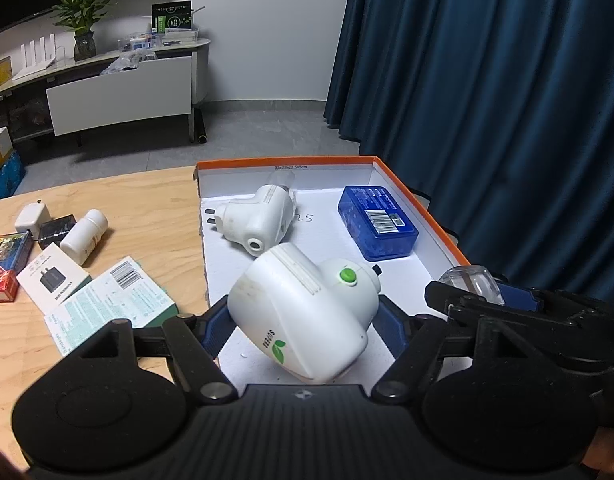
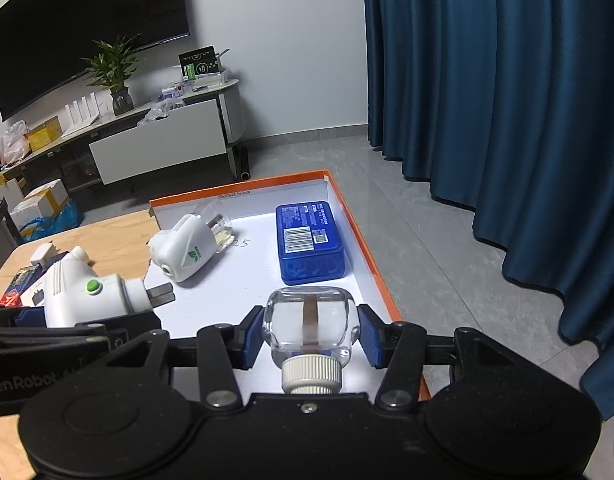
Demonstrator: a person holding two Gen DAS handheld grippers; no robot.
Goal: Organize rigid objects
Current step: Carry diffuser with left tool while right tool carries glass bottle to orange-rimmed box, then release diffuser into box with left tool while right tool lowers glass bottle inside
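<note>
My left gripper (image 1: 303, 330) is shut on a white plug-in vaporizer (image 1: 303, 316) with a green button, held over the orange-rimmed white box (image 1: 287, 162); it also shows in the right wrist view (image 2: 87, 296). My right gripper (image 2: 309, 334) is shut on a clear liquid bottle (image 2: 309, 326) with a white ribbed cap, over the box (image 2: 243, 188) near its right side; the bottle also shows in the left wrist view (image 1: 471, 288). In the box lie a second white vaporizer (image 1: 259, 220) (image 2: 185, 252) and a blue case (image 1: 377, 222) (image 2: 309, 242).
On the wooden table (image 1: 159, 208) left of the box lie a white pill bottle (image 1: 85, 236), a white charger (image 1: 31, 218), a small black box (image 1: 57, 230), a card deck (image 1: 5, 266), a charger carton (image 1: 51, 280) and a leaflet box (image 1: 111, 304). Blue curtain (image 1: 487, 80) hangs right.
</note>
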